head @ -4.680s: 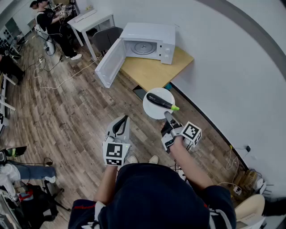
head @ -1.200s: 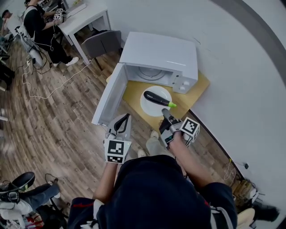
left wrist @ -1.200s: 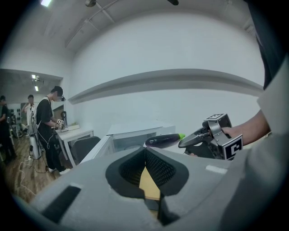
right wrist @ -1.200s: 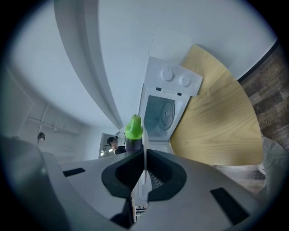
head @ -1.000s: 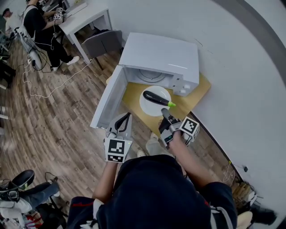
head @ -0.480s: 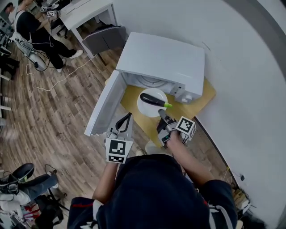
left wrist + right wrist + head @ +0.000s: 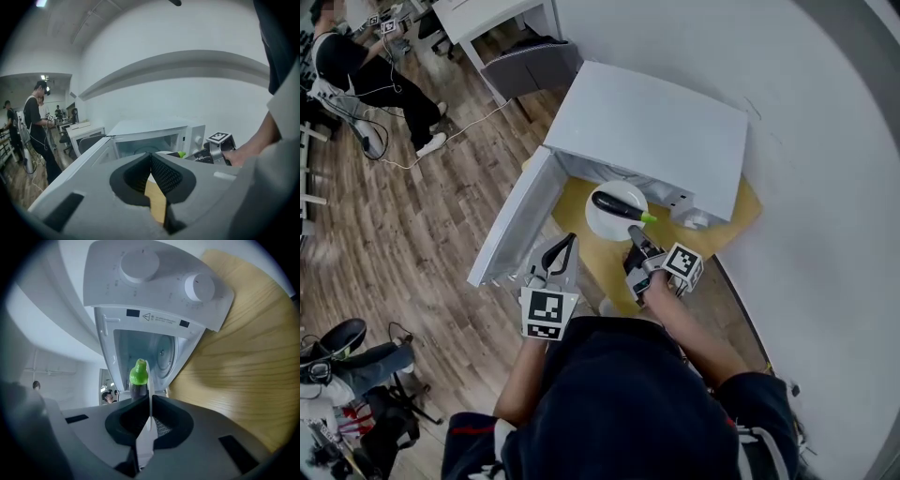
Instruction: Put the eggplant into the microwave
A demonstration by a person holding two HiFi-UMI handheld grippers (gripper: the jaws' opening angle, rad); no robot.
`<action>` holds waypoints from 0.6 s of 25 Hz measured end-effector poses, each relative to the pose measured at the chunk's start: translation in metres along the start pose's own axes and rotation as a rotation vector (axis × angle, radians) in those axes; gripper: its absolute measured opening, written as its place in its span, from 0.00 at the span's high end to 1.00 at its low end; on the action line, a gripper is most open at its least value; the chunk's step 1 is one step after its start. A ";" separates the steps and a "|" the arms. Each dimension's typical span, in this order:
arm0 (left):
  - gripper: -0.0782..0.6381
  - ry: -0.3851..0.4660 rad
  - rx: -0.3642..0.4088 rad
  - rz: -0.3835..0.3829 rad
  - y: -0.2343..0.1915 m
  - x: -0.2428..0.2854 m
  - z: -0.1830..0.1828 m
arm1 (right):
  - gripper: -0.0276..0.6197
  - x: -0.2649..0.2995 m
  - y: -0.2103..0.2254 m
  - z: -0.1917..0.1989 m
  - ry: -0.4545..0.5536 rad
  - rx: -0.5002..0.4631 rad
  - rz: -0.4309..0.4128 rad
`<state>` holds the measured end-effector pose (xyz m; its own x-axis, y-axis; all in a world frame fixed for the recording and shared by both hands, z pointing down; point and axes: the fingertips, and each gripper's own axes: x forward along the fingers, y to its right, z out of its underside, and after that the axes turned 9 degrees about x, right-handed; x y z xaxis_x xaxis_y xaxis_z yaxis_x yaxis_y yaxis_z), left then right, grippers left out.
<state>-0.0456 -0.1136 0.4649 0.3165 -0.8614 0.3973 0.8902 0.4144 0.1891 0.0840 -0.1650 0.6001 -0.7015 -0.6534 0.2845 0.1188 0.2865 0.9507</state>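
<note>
**Inspector:** Status at the near end?

**Recorder:** Noted left gripper [image 7: 151, 157] pinched shut on nothing, held near and to the left, short of the open door [image 7: 508, 225]. Noted right gripper [image 7: 149, 399] clamped tight on the near rim of the white plate [image 7: 609, 225], seen edge-on between its jaws.

**Inspector:** Location of the eggplant [image 7: 614, 205]?

**Recorder:** Found lying across the plate, green stem end to the right. Carried with the plate above the wooden table [image 7: 243, 357], right at the mouth of the microwave [image 7: 656, 127]. Judged not yet properly inside.

**Inspector:** Step in hand?

**Recorder:** Judged as the carry-in: bringing plate and eggplant up to the cavity, with nothing yet set down.

**Inspector:** Requirements for the next move?

**Recorder:** Presumably pushing farther in, keeping the plate level against any rolling of the eggplant. Clearing the lower sill, and staying right of the door. Then lowering onto the turntable [image 7: 164, 355] at the far end before easing the clamp off the rim.
</note>
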 end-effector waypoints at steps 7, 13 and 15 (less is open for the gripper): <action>0.87 -0.018 -0.016 0.005 0.001 -0.008 0.006 | 0.92 0.000 0.007 -0.001 0.025 0.010 0.023; 0.87 -0.027 -0.001 0.042 -0.024 0.007 0.015 | 0.92 0.023 0.018 -0.017 0.089 0.026 0.027; 0.87 -0.027 0.009 0.072 -0.031 0.007 0.016 | 0.92 0.027 0.017 -0.020 0.124 0.031 0.026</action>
<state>-0.0761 -0.1278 0.4757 0.3708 -0.8207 0.4346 0.8624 0.4780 0.1668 0.0807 -0.1918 0.6266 -0.6057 -0.7269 0.3237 0.1124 0.3246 0.9391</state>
